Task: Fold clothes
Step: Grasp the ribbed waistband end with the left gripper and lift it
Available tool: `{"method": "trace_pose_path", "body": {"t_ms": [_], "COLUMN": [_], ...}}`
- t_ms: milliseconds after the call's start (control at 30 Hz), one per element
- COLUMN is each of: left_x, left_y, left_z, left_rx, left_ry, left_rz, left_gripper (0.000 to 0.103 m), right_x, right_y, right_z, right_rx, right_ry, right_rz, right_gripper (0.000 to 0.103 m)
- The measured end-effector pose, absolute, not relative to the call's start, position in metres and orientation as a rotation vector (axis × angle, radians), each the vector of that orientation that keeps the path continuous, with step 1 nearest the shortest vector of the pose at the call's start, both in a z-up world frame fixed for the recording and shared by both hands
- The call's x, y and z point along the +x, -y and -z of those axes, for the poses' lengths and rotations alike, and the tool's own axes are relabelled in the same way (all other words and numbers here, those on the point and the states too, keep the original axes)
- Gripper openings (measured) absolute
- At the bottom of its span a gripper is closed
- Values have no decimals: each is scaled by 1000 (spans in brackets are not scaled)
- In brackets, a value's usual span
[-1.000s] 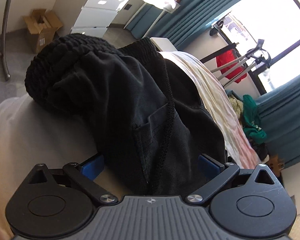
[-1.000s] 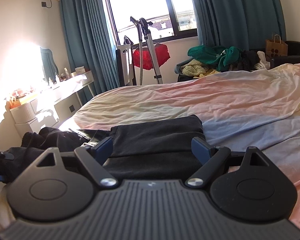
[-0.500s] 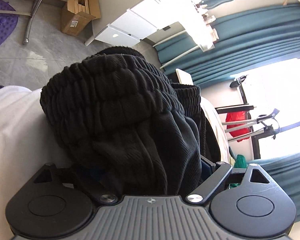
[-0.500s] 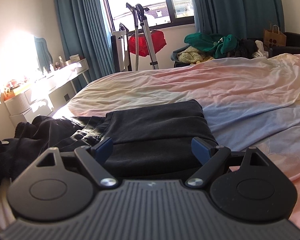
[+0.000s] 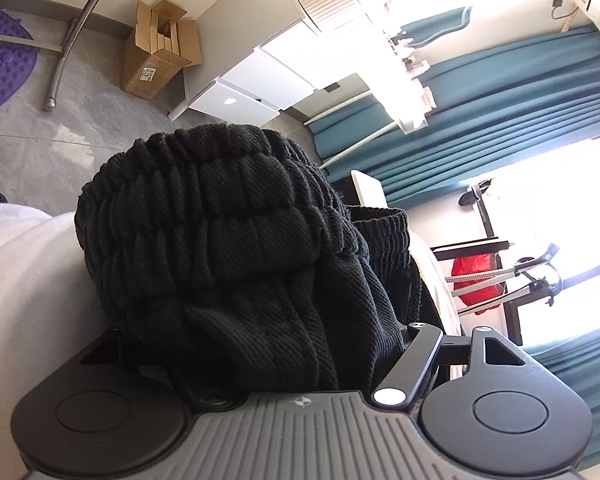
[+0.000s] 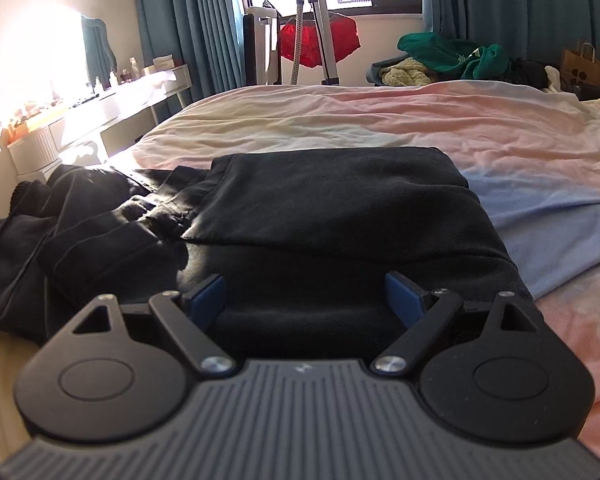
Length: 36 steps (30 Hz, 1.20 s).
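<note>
Your left gripper (image 5: 260, 364) is buried in the black trousers (image 5: 236, 248); its fingers are hidden, so its grip can't be told. A second ago blue pads showed there. Your right gripper (image 6: 304, 300) stands wide over the folded leg (image 6: 340, 200) on the bed (image 6: 440, 128), closer than before. Beyond: cardboard box (image 5: 156, 56), red garment (image 6: 320, 38).

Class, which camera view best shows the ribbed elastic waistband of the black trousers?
The left wrist view: the waistband fills the frame, ribs sharp, bunched just ahead of the left gripper. The right wrist view shows it only as a small dark lump at the bed's far left edge.
</note>
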<state>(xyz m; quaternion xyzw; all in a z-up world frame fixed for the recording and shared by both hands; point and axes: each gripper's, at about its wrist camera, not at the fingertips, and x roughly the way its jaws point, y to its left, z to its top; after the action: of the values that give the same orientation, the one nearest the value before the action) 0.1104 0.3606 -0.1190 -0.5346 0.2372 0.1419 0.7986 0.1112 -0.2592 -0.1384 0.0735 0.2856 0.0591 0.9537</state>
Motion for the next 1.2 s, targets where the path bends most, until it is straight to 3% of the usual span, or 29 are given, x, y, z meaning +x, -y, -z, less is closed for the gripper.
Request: {"method": "trace_pose_path", "body": {"t_ms": [167, 333, 667, 1200], "left_x": [110, 110, 138, 138], "left_y": [-357, -339, -246, 135], "left_z": [109, 83, -35, -92], "left_rx": [-1118, -1014, -602, 41], "left_ry": [-504, -498, -432, -148], "left_rz": [-298, -341, -313, 4], "left_gripper": [36, 21, 17, 16], "right_x": [109, 111, 107, 70], "right_y": [258, 258, 289, 424], "right_z": [137, 135, 116, 85], "right_rx": [147, 152, 332, 646], "right_ry": [-581, -588, -583, -435], "right_rz": [-122, -115, -74, 250], "right_gripper": [88, 88, 87, 87]}}
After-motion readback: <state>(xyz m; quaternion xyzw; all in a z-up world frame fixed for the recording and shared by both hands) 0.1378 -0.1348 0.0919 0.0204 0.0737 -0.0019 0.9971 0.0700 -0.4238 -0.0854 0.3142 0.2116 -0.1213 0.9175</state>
